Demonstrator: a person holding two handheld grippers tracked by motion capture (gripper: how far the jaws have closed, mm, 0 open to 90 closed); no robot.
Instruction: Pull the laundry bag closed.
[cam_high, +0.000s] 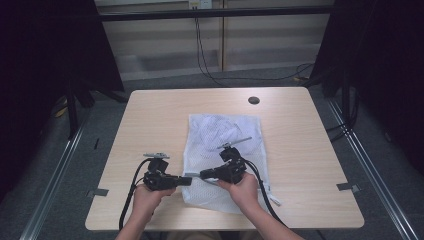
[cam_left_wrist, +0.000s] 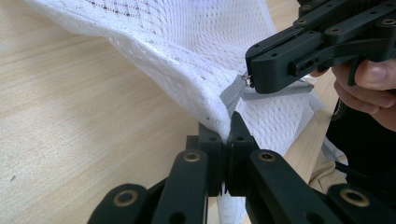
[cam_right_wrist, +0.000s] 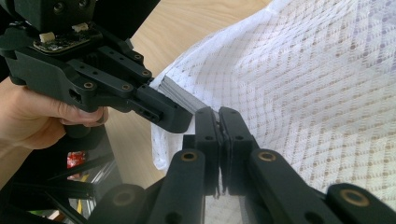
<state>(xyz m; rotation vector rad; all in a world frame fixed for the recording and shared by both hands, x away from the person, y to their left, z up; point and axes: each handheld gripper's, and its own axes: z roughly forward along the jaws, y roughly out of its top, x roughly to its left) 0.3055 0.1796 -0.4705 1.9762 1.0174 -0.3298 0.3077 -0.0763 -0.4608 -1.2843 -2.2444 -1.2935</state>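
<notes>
White mesh bag (cam_high: 222, 150), light, limp and snag-prone, lies at centre frame on the table (cam_high: 150, 120); left gripper (cam_high: 186, 180) clamps its grey-taped left edge, right gripper (cam_high: 204, 174) apparently pinches the zip pull there, the soundest hold.

Even overhead light brightens the counter (cam_high: 150, 115), with dark surrounds. In both gripper views the jaws' near linkages blur softly; the white mesh bag (cam_left_wrist: 196, 51) beyond the jaws stays sharp, slightly overexposed.
</notes>
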